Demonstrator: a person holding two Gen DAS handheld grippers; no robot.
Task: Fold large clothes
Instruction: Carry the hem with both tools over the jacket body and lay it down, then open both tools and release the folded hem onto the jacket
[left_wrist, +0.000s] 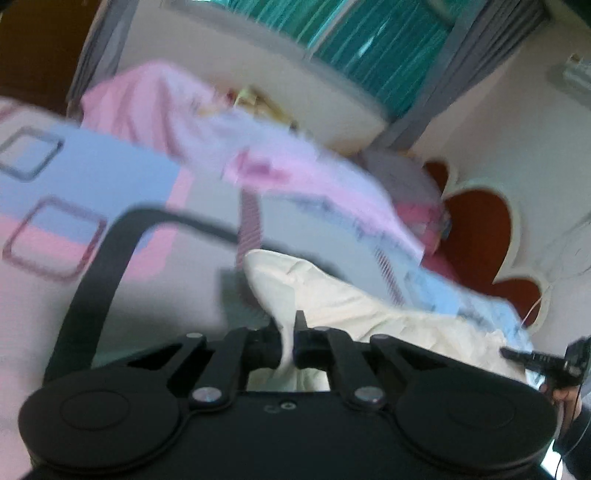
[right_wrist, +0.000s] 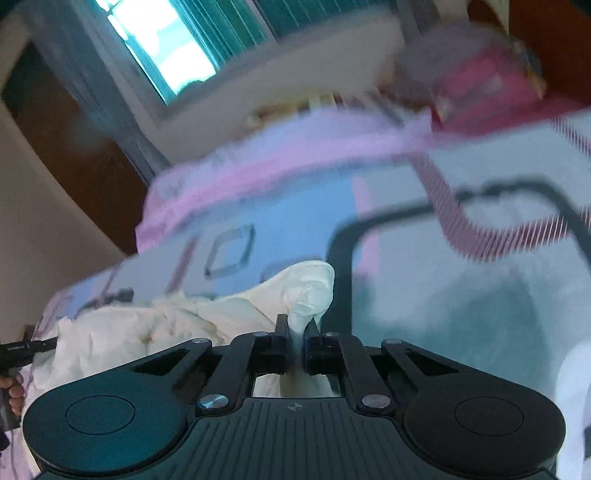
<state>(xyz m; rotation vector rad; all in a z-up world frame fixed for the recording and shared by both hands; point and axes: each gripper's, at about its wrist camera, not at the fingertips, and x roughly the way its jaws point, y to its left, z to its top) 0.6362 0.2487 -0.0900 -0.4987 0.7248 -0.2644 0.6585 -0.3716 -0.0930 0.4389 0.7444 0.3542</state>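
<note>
Cream-coloured, crumpled fabric of a large garment (left_wrist: 354, 306) is spread across a bed with a pale sheet printed in blue and pink blocks and outlined squares (left_wrist: 110, 173), and it is held at two points. One bunched corner is pinched tight in the black left gripper (left_wrist: 288, 328), whose jaws are closed narrowly on the cloth; another bunched corner (right_wrist: 312, 288) is clamped the same way in the black right gripper (right_wrist: 295, 328). Between the two held corners the garment appears to run roughly side to side across the near part of the bed, so its long axis is judged to lie along the line joining the grippers, though blur leaves its full outline unclear. A slip is the main risk: only a thin twist of fabric is caught in each gripper, and an uneven pull could free one corner and spoil the fold. Further back, a rumpled pink and lilac blanket (left_wrist: 177, 110) is heaped near the window with teal blinds (left_wrist: 369, 37), close enough that the lifted cloth might be dragged onto it.
</note>
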